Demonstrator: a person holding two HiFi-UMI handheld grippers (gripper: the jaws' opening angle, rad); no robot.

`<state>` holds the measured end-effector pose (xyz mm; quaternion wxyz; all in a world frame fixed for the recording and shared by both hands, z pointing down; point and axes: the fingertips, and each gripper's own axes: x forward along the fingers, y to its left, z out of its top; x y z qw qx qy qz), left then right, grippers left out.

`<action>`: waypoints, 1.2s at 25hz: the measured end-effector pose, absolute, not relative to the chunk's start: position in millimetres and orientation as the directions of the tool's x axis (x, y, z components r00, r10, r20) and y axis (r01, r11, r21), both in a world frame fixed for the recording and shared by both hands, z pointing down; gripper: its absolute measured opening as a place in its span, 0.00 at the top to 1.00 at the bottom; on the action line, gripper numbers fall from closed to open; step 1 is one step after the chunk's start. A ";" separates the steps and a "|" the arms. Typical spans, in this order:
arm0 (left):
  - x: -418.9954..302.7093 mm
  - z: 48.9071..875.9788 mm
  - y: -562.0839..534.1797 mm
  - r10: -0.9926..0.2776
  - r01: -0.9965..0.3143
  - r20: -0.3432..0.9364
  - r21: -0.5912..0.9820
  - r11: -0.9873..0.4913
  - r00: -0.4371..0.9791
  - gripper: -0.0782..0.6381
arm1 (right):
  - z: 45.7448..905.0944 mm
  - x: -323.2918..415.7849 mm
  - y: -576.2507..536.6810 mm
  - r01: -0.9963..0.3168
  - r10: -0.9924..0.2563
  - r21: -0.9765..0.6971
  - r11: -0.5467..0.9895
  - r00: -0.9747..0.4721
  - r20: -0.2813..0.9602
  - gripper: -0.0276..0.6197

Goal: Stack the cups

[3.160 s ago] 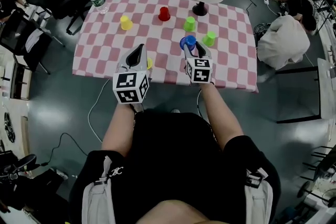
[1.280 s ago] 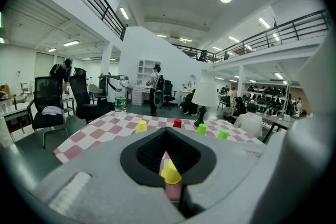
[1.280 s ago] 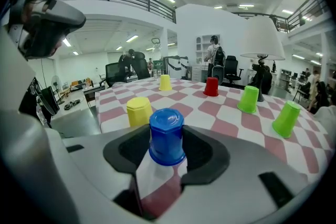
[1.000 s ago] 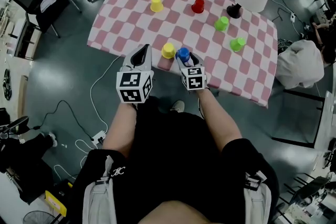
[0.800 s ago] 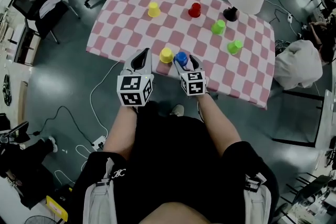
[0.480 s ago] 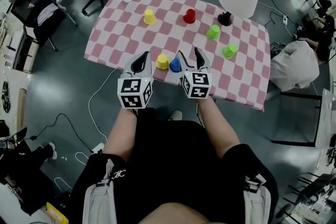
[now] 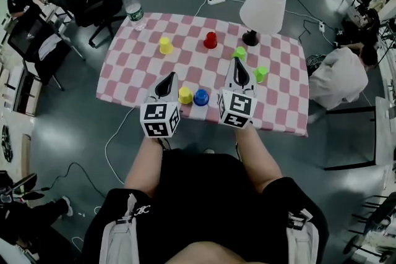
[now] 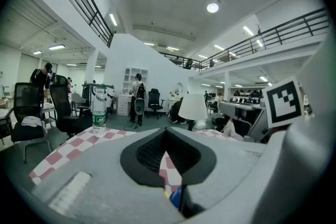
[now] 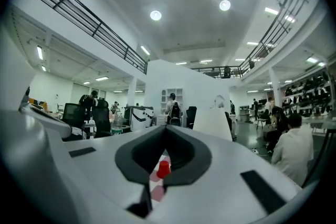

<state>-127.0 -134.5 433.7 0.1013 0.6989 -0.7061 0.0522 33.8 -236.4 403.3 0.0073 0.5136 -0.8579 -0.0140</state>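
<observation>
Left gripper (image 7: 169,77) jaws pressed together; right gripper (image 7: 236,63) jaws just closed, empty; lamp (image 7: 263,8) stands behind a green cup (image 7: 240,52).

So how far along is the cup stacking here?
Done: nothing is stacked; the blue cup only stands beside a yellow cup at the front of the table. In hand: nothing; left gripper shut and empty, right gripper just closed on nothing. Left: every stack, with the other yellow cup, red cup and two green cups standing apart.

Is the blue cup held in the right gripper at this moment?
No, the blue cup stands on the table beside a yellow cup, apart from the shut right gripper.
</observation>
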 end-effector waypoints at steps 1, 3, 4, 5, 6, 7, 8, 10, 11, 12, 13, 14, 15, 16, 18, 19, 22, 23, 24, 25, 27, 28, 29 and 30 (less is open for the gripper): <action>-126.1 432.0 -137.8 -0.977 -0.998 0.213 0.065 0.007 0.007 0.87 | 401.3 34.5 -237.6 -0.884 -0.884 0.033 0.466 -0.467 -0.006 0.96; -125.4 428.3 -143.6 -0.979 -0.998 0.205 0.057 -0.013 0.024 0.87 | 400.1 35.2 -239.3 -0.890 -0.891 0.026 0.454 -0.455 -0.006 0.96; -126.4 426.1 -146.4 -0.979 -0.998 0.200 0.053 -0.021 0.031 0.87 | 400.1 35.2 -240.1 -0.894 -0.894 0.020 0.447 -0.447 -0.003 0.96; -128.5 424.0 -149.2 -0.980 -0.998 0.195 0.052 -0.028 0.038 0.87 | 400.3 34.6 -240.8 -0.898 -0.898 0.013 0.440 -0.440 0.001 0.96; -131.4 422.2 -151.7 -0.980 -0.998 0.193 0.052 -0.035 0.045 0.87 | 400.9 33.1 -241.2 -0.901 -0.901 0.005 0.434 -0.434 0.006 0.96; -134.8 420.6 -154.0 -0.980 -0.998 0.191 0.053 -0.042 0.051 0.87 | 401.6 30.7 -241.4 -0.903 -0.903 -0.001 0.429 -0.429 0.012 0.96; -138.3 419.5 -156.0 -0.980 -0.997 0.191 0.053 -0.049 0.058 0.87 | 402.1 27.6 -241.4 -0.905 -0.905 -0.005 0.425 -0.425 0.017 0.96; -144.5 418.0 -159.3 -0.978 -0.997 0.194 0.049 -0.066 0.074 0.87 | 402.2 20.0 -240.7 -0.910 -0.909 -0.007 0.415 -0.416 0.023 0.96; -147.4 417.3 -160.6 -0.977 -0.996 0.195 0.047 -0.076 0.084 0.87 | 401.9 15.5 -240.0 -0.912 -0.912 -0.005 0.410 -0.410 0.025 0.96; -150.9 416.5 -161.6 -0.976 -0.995 0.196 0.044 -0.087 0.094 0.87 | 401.3 10.1 -239.1 -0.914 -0.913 -0.003 0.406 -0.406 0.026 0.96; -155.2 415.6 -162.5 -0.975 -0.995 0.195 0.041 -0.096 0.102 0.87 | 400.5 3.8 -237.9 -0.915 -0.915 -0.002 0.404 -0.404 0.025 0.96; -160.5 414.7 -163.2 -0.975 -0.994 0.195 0.039 -0.103 0.109 0.87 | 399.6 -3.3 -236.6 -0.915 -0.915 -0.003 0.403 -0.403 0.024 0.96; -166.3 413.9 -164.1 -0.974 -0.993 0.195 0.038 -0.109 0.114 0.87 | 398.9 -10.7 -235.2 -0.915 -0.915 -0.004 0.404 -0.404 0.023 0.96; -172.4 413.3 -165.0 -0.974 -0.993 0.194 0.039 -0.114 0.120 0.87 | 398.6 -18.5 -233.6 -0.914 -0.914 -0.004 0.405 -0.405 0.023 0.96; -185.7 412.1 -166.9 -0.973 -0.991 0.190 0.041 -0.124 0.130 0.87 | 399.8 -36.5 -229.8 -0.911 -0.911 0.001 0.412 -0.412 0.023 0.96; -193.0 411.7 -167.8 -0.973 -0.991 0.187 0.042 -0.129 0.134 0.87 | 401.2 -46.5 -227.8 -0.909 -0.909 0.003 0.416 -0.416 0.024 0.96; -214.4 411.8 -170.9 -0.973 -0.989 0.178 0.044 -0.143 0.149 0.87 | 404.7 -76.3 -223.4 -0.906 -0.906 0.005 0.423 -0.423 0.021 0.96; -221.3 411.8 -171.9 -0.972 -0.988 0.176 0.044 -0.149 0.155 0.87 | 405.0 -85.6 -222.6 -0.907 -0.907 0.004 0.422 -0.422 0.019 0.96; -228.2 411.8 -172.7 -0.971 -0.987 0.176 0.044 -0.156 0.161 0.87 | 405.3 -94.1 -222.0 -0.909 -0.908 0.000 0.418 -0.418 0.018 0.96; -235.1 412.0 -173.3 -0.970 -0.986 0.177 0.044 -0.162 0.168 0.87 | 406.0 -101.9 -221.8 -0.911 -0.911 -0.007 0.411 -0.411 0.019 0.96; -249.5 413.1 -173.7 -0.967 -0.984 0.181 0.041 -0.173 0.178 0.87 | 409.2 -116.3 -222.8 -0.918 -0.918 -0.032 0.396 -0.397 0.025 0.96; -257.3 413.6 -173.6 -0.966 -0.983 0.182 0.040 -0.177 0.181 0.87 | 411.2 -123.6 -223.6 -0.920 -0.920 -0.046 0.389 -0.390 0.029 0.96; -265.3 414.0 -173.2 -0.966 -0.983 0.183 0.038 -0.179 0.183 0.87 | 413.0 -131.0 -224.2 -0.922 -0.923 -0.056 0.382 -0.384 0.032 0.96; -273.5 414.3 -172.6 -0.966 -0.983 0.184 0.037 -0.180 0.184 0.87 | 414.5 -138.7 -224.6 -0.924 -0.925 -0.063 0.377 -0.379 0.033 0.96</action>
